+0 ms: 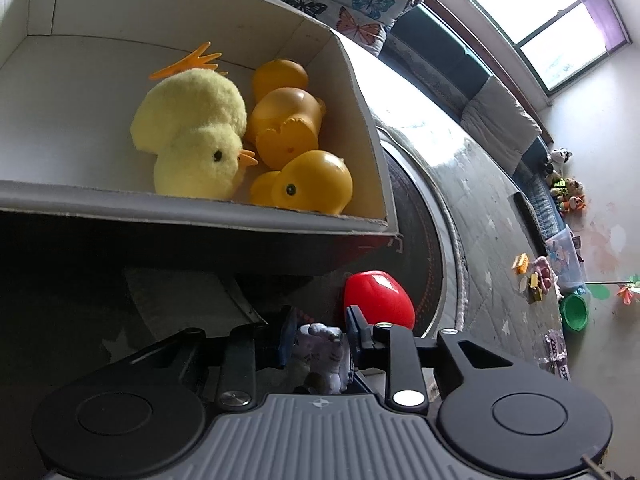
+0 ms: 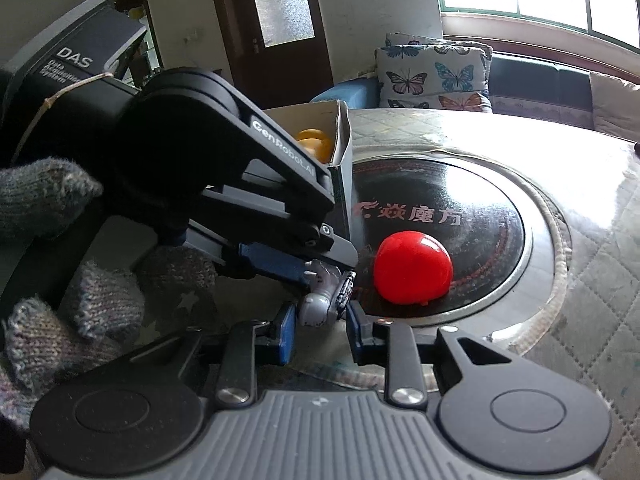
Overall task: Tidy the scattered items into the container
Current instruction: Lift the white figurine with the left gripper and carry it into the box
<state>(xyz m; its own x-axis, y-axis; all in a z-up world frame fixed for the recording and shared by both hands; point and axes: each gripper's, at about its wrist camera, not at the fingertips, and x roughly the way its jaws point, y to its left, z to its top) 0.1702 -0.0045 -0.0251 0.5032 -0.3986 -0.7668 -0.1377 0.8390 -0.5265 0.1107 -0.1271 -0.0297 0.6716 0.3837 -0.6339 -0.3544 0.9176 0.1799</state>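
A small silver-white toy figure (image 1: 324,356) sits between the blue pads of my left gripper (image 1: 320,328), which is shut on it. In the right wrist view the same figure (image 2: 316,304) is also pinched low down by my right gripper (image 2: 322,316), while the left gripper (image 2: 324,268) reaches in from the left, held by a gloved hand (image 2: 40,196). A red dome-shaped toy (image 2: 414,272) lies just beyond on a black round plate (image 2: 460,200). The cardboard box (image 1: 200,208) stands close behind, holding a yellow plush chick (image 1: 192,136) and several orange rubber ducks (image 1: 292,124).
The quilted table cover (image 2: 580,280) stretches to the right. A butterfly cushion (image 2: 432,76) and a sofa lie behind the table. On the floor at the far right are a green bucket (image 1: 576,310) and small toys (image 1: 534,280).
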